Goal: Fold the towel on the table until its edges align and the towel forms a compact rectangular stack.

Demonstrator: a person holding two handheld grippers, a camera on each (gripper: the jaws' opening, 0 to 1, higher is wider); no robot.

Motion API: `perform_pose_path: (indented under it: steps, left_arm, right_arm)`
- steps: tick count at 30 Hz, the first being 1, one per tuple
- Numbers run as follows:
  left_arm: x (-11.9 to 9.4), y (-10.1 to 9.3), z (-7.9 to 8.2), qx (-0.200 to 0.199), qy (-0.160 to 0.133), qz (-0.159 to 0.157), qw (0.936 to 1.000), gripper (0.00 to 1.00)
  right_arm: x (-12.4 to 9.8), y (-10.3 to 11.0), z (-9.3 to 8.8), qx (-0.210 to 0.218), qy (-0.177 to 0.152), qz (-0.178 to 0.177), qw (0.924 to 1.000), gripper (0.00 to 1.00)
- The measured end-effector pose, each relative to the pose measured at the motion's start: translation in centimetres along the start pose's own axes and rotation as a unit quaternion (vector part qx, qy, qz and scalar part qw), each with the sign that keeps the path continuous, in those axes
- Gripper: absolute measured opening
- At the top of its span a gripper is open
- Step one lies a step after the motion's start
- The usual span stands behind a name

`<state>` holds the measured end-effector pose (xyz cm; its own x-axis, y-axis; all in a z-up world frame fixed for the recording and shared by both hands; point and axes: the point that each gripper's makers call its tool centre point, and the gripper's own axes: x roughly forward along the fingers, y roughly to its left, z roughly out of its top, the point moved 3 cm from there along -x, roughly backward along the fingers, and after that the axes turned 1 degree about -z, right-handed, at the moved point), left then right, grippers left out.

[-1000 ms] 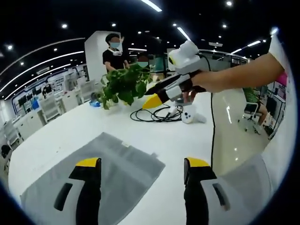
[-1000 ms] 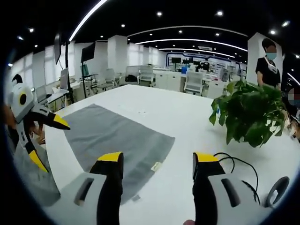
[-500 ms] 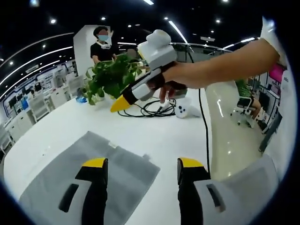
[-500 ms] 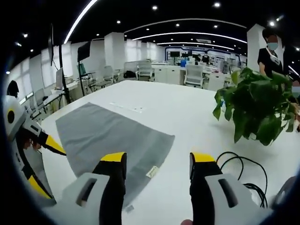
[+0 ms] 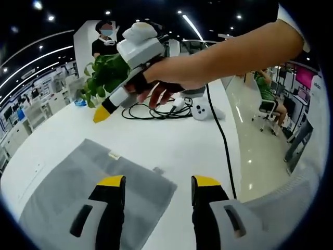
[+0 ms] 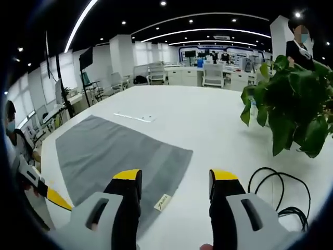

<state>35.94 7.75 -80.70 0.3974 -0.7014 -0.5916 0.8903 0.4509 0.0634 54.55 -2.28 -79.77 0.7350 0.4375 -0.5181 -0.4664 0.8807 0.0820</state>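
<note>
1. on the near part of the broad white table (image 6: 208, 114), close to the edge where the person stands, a flat grey rectangular cloth towel (image 6: 114, 153) lies spread in a single layer, not yet folded.
2. in the right gripper view the towel's long axis runs away from the near edge toward the far left, and its near right corner, carrying a small pale sewn label (image 6: 162, 202), lies just ahead of the right gripper (image 6: 173, 179), between its yellow-tipped jaws and slightly toward the left one.
3. the right gripper's jaws stand wide apart and hold nothing; they hover above the cloth, and whether they touch it cannot be told.
4. in the left gripper view the left gripper (image 5: 156, 185) also has its jaws wide and empty, with a towel corner under its left jaw and bare table under the other.
5. the right gripper is judged nearer to the labelled corner, so it looks the likelier one to pinch there, while the left would take the neighbouring corner along the same short edge.
6. toward the table's far side stand a leafy green potted plant (image 6: 294, 104), a coiled black cable (image 6: 276, 192) and a small white controller (image 5: 204, 111), all well apart from the towel.
</note>
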Motion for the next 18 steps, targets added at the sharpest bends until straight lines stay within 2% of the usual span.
perform_pose_path:
  steps: [8,18]
  left_arm:
    - [1.5,0.4,-1.1,-0.003,0.018,-0.012,0.9998,0.46]
    - [4.6,-1.1,-2.7,0.004,0.037,-0.053,0.9979,0.36]
  right_arm:
    - [2.9,-0.2,-0.9,0.015,0.014,0.006,0.9998,0.49]
    - [6.2,-0.4,-1.7,0.026,0.031,0.012,0.9991,0.46]
